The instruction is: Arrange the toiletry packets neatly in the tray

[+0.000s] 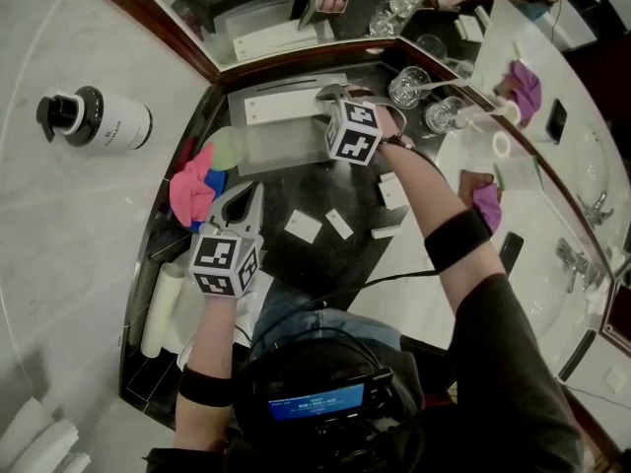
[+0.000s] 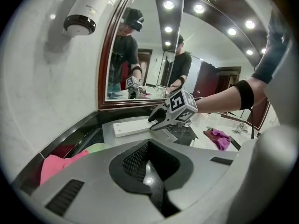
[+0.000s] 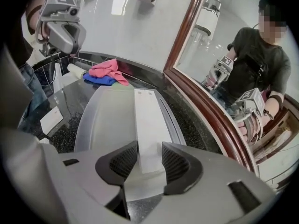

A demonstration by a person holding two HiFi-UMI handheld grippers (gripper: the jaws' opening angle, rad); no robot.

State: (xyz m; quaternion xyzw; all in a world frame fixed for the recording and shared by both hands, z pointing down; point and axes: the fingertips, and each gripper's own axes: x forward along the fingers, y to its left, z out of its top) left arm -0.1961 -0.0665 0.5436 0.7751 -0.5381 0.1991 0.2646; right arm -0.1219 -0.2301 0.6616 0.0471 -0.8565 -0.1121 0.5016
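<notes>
A clear plastic tray point(image 1: 264, 151) sits at the back of the dark counter under the mirror. One long white packet point(image 1: 284, 106) lies along the tray's far side. My right gripper point(image 1: 331, 95) reaches down at the tray's right end. In the right gripper view its pads point(image 3: 125, 158) sit against both sides of the packet's point(image 3: 148, 120) near end, over the tray point(image 3: 100, 120). Smaller white packets point(image 1: 304, 227) point(image 1: 338, 224) point(image 1: 392, 190) lie loose on the counter. My left gripper point(image 1: 242, 203) hovers at the counter's left, shut and empty point(image 2: 150, 174).
Pink and blue cloths point(image 1: 193, 191) and a green pad point(image 1: 227, 148) lie left of the tray. Two glasses point(image 1: 409, 87) point(image 1: 447, 114) stand right of it. A rolled white towel point(image 1: 160, 308) lies at front left. Purple cloths point(image 1: 525, 87) and a sink tap point(image 1: 575, 262) are on the right.
</notes>
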